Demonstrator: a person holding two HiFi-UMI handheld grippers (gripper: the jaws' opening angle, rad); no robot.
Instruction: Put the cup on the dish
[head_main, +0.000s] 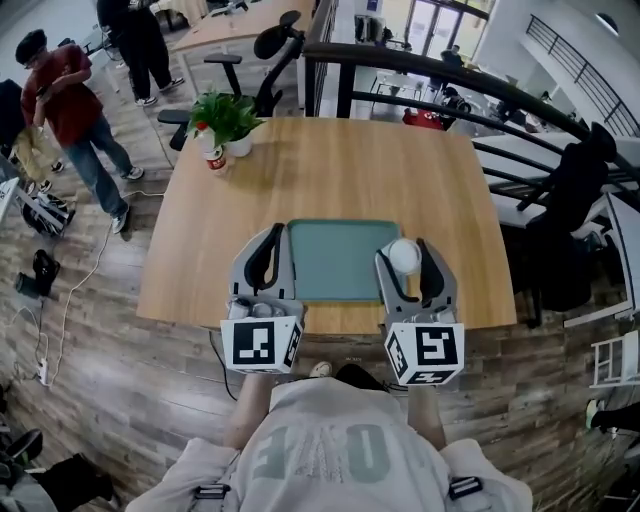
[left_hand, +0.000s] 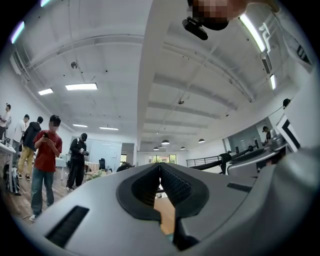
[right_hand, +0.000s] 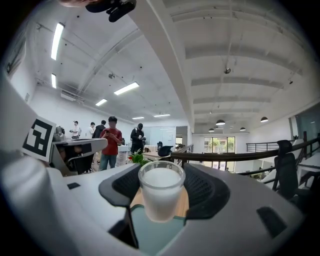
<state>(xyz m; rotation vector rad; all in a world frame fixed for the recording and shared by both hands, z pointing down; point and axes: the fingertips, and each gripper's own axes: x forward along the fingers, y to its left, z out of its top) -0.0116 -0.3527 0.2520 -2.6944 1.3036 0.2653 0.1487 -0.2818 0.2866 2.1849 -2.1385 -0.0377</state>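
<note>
While the right gripper (head_main: 403, 248) hugs the cup (head_main: 405, 258) with its fingers pressed on both sides, the white cup stands up straight over the near right corner of the green dish (head_main: 335, 260). I cannot tell if the cup touches the dish. The left gripper (head_main: 277, 240) is just beside the dish's near left corner. Its fingers are squeezed together and hold nothing.

The dish lies flat on the wooden tabletop (head_main: 340, 170), close to the near edge, between the two grippers. The middle of the dish is bare. Past the dish there is a wide stretch of bare wood, up to the far edge.

A green plant (head_main: 225, 115) in a white pot and a small red can (head_main: 215, 160) stand at the far left corner, well apart from the dish. A black chair (head_main: 265, 60) stands behind that corner. A dark railing (head_main: 450, 90) runs past the far right side. A person in a red top (head_main: 70, 110) stands on the floor, off to the left.
</note>
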